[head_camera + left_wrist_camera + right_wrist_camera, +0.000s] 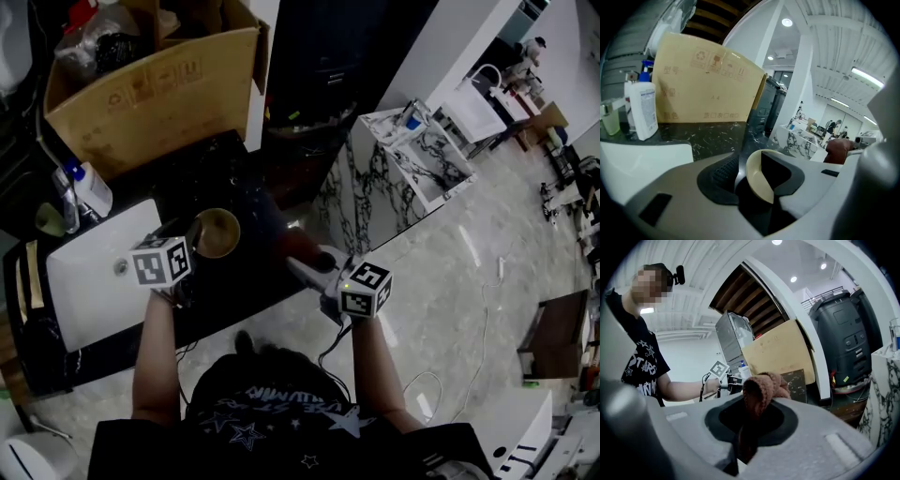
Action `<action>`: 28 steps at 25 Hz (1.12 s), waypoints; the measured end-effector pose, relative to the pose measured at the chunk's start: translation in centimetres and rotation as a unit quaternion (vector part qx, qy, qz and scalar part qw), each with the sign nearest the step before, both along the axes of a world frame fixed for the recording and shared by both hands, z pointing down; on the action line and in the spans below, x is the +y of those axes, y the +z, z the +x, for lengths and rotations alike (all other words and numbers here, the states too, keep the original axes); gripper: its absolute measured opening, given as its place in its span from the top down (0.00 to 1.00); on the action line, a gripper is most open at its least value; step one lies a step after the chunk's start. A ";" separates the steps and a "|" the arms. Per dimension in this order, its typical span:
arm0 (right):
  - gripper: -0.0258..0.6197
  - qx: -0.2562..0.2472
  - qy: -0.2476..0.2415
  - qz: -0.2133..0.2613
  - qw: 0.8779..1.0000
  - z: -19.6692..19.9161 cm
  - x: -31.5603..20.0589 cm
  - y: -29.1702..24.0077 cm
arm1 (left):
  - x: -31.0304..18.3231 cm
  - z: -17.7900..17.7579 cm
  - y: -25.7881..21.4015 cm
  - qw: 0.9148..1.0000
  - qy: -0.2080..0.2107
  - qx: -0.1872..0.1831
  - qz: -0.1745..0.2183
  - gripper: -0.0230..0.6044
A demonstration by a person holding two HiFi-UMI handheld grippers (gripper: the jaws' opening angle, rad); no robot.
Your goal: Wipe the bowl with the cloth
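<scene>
Two grippers sit closest under my head camera. At left, my left gripper (752,192) has its jaws spread, one on either side of the rim of the single cream bowl (217,232), pads not pressing. The bowl is over the dark counter (225,169), just right of the one white sink (94,272), mouth tipped to my right. Further right, my right gripper (751,427) is clamped on the one brown cloth (764,387), which is bunched, its length running forward along the jaws.

Cream round bowl (757,180), rust-brown fuzzy cloth (764,387); black stone countertop (712,136) has white veining; tan cardboard box (703,89) w/ faint print.
</scene>
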State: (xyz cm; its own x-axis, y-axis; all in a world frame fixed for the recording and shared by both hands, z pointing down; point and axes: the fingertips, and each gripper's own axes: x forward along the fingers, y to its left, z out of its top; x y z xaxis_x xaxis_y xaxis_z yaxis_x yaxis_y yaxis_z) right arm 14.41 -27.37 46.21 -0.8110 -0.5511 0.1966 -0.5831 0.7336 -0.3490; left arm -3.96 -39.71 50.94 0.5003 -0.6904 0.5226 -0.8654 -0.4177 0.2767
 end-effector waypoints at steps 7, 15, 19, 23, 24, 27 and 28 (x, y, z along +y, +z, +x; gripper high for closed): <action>0.89 -0.034 -0.022 -0.003 0.999 0.4 2.0 0.2 | 5.6 -0.3 -3.5 0.998 -0.040 -0.014 0.041 0.76; 0.89 -0.033 -0.045 -0.008 0.998 -2.6 4.6 1.1 | 12.5 -0.5 -4.8 0.998 -0.028 -0.012 0.051 0.76; 0.89 -0.011 -0.050 -0.010 0.999 -5.3 7.3 1.2 | 15.3 -1.5 -4.6 0.998 -0.024 0.021 0.051 0.76; 0.89 -0.005 -0.034 -0.007 0.999 -8.7 10.1 0.8 | 18.6 -4.2 -4.3 0.998 -0.015 0.046 0.051 0.81; 0.89 -0.004 -0.028 -0.008 1.000 -9.6 10.9 0.9 | 19.6 -5.0 -4.0 0.998 -0.007 0.047 0.047 0.84; 0.89 -0.008 -0.002 -0.017 1.000 -12.4 13.5 1.5 | 22.7 -7.4 -3.5 0.998 0.016 0.053 0.041 0.90; 0.89 -0.008 0.006 -0.019 1.000 -13.3 14.4 1.6 | 23.6 -8.2 -3.4 0.997 0.025 0.058 0.040 0.91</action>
State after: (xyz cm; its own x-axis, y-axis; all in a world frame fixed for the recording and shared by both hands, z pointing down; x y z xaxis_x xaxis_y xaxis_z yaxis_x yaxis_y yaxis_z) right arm 1.06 -13.00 47.83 -0.8079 -0.5527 0.2044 -0.5854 0.7131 -0.3858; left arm -12.13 -16.11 47.59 0.5884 -0.7003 0.4041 -0.8075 -0.4833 0.3382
